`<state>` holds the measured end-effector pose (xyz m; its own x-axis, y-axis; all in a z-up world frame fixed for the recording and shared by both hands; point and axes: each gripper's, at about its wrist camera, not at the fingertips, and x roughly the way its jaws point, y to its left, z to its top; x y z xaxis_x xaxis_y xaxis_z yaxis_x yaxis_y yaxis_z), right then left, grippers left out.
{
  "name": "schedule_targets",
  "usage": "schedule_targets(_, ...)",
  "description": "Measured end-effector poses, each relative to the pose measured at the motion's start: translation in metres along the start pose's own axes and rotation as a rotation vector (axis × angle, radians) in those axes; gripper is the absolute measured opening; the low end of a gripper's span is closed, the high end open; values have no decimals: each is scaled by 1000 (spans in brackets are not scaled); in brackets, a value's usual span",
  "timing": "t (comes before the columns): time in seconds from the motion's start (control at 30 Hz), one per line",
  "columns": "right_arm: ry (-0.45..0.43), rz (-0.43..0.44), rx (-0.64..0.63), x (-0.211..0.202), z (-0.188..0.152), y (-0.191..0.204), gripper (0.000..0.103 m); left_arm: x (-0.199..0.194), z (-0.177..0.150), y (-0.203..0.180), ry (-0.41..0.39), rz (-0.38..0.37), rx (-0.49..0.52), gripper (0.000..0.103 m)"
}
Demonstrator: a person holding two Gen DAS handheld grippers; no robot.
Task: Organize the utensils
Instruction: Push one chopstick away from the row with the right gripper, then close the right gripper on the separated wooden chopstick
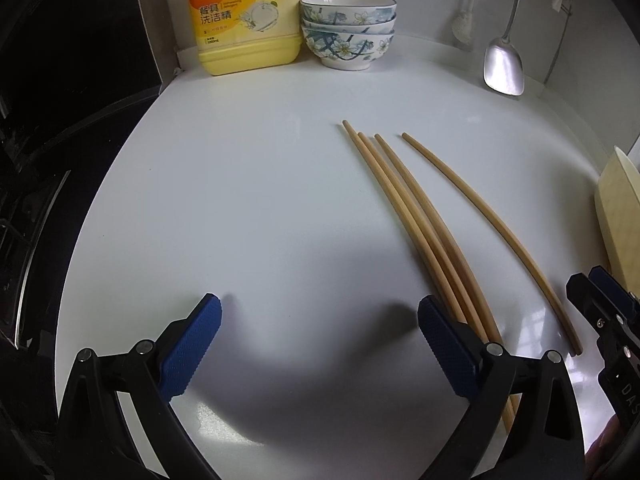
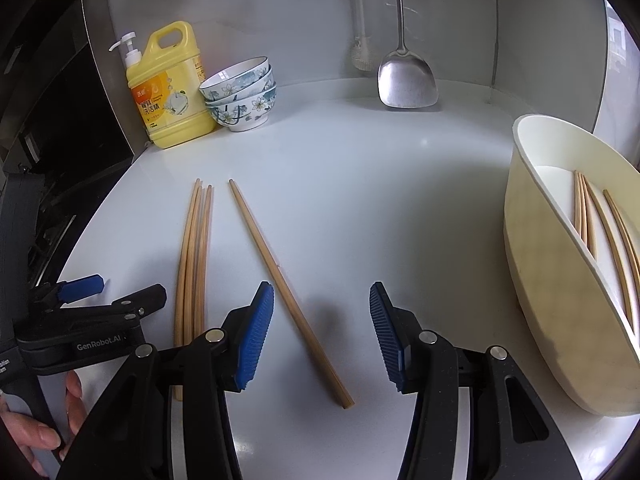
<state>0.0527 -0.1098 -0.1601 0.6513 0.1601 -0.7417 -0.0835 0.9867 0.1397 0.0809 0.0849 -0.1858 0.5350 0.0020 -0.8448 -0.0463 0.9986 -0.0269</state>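
Note:
Three wooden chopsticks (image 1: 416, 216) lie bunched on the white counter, and a single chopstick (image 1: 496, 228) lies apart to their right. In the right wrist view the bunch (image 2: 194, 256) is at left and the single chopstick (image 2: 280, 276) runs between my fingers. A cream holder (image 2: 560, 280) at right holds several chopsticks (image 2: 612, 232). My left gripper (image 1: 320, 320) is open and empty, left of the bunch. My right gripper (image 2: 322, 320) is open, low over the single chopstick's near end.
A yellow detergent bottle (image 1: 244, 20) and three stacked floral bowls (image 1: 348, 28) stand at the back. A metal spatula (image 2: 406, 76) hangs on the wall. A dark stove (image 1: 40, 160) borders the counter at left.

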Motion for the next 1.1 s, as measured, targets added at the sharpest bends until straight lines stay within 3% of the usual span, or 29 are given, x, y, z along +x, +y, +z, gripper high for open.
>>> schedule_targets(0.1,1,0,-1,0,0,0,48,-9,2,1,-18,-46,-17,97)
schedule_targets(0.27,-1,-1,-2,-1,0,0,48,-13,-6,-21,-9,-100,39,97)
schedule_targets(0.43,-2,0,2,-3,1,-2,48,-7,-16,-29,10,-68,75,98)
schedule_targets(0.63,-3,1,8,-3,1,-3,48,-7,-21,4,24,6,40,97)
schedule_targets(0.8,-1,5,-5,-1,2,-2,48,-13,-19,37,7,15,-38,97)
schedule_targets(1.1,55,12,-87,17,6,5,48,-2,1,25,-17,56,34,97)
